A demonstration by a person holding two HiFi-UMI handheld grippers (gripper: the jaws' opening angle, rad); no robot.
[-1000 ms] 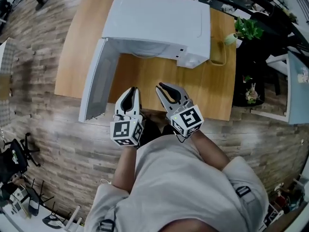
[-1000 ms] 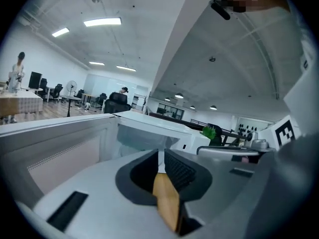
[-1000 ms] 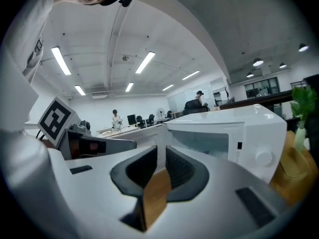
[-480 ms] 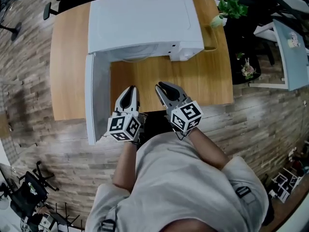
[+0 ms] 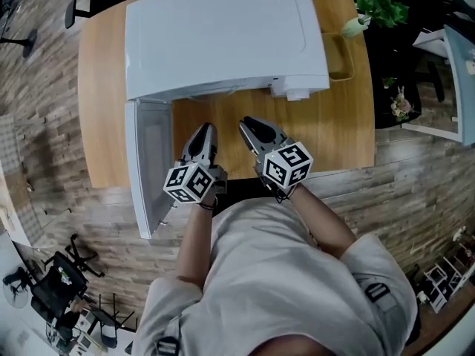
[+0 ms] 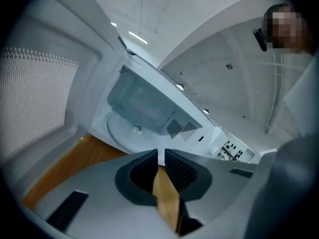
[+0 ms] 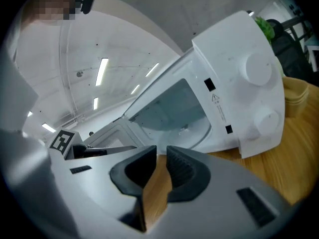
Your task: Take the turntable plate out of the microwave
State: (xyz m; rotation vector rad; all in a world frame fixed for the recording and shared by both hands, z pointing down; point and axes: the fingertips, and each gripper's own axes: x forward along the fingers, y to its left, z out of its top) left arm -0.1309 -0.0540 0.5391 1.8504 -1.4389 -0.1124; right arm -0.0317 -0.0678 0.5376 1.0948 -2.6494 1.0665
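Observation:
The white microwave (image 5: 223,35) stands on a wooden table (image 5: 334,132) with its door (image 5: 148,162) swung open to the left. The clear glass turntable plate (image 6: 130,132) lies flat inside the cavity, and the right gripper view also shows the plate (image 7: 194,132). My left gripper (image 5: 205,129) points at the opening from in front, its jaws a narrow slit apart with nothing between them. Beside it, my right gripper (image 5: 249,123) also faces the cavity; its jaws are opening and hold nothing. Both grippers are short of the plate.
The control panel with two round knobs (image 7: 256,91) is on the microwave's right side. A pale wooden holder (image 5: 340,59) and a green plant (image 5: 382,6) stand right of the microwave. The open door walls off the left side.
Both grippers have dropped lower and come nearer the microwave's opening. They have rolled a little. The microwave fills more of the head view.

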